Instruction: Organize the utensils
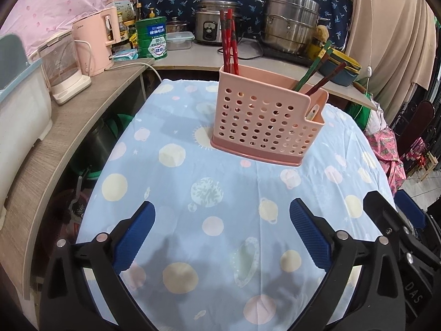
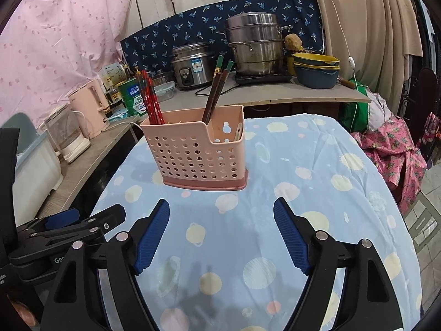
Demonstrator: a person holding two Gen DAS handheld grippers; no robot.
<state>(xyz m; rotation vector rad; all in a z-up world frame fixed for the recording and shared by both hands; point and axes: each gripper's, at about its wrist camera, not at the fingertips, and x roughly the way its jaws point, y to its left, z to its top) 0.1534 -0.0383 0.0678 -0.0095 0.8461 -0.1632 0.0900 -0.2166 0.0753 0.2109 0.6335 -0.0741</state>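
Note:
A pink perforated utensil holder (image 1: 261, 121) stands on the blue patterned tablecloth (image 1: 220, 193); it also shows in the right wrist view (image 2: 198, 154). Red chopsticks (image 1: 230, 41) (image 2: 150, 99) stand in its left compartment. Dark chopsticks with green tips (image 1: 317, 66) (image 2: 217, 88) lean in the middle one. A pale utensil (image 1: 312, 113) (image 2: 238, 135) sits low in the right compartment. My left gripper (image 1: 222, 215) is open and empty, well short of the holder. My right gripper (image 2: 222, 212) is open and empty, beside the left one (image 2: 66, 226).
A wooden shelf (image 1: 82, 104) runs along the left with a pink kettle (image 1: 95, 41) and a glass kettle (image 1: 62, 63). The back counter holds a rice cooker (image 1: 212, 24), a steel steamer pot (image 1: 289, 22) and stacked bowls (image 2: 317, 71). Pink cloth (image 2: 394, 151) hangs at the right.

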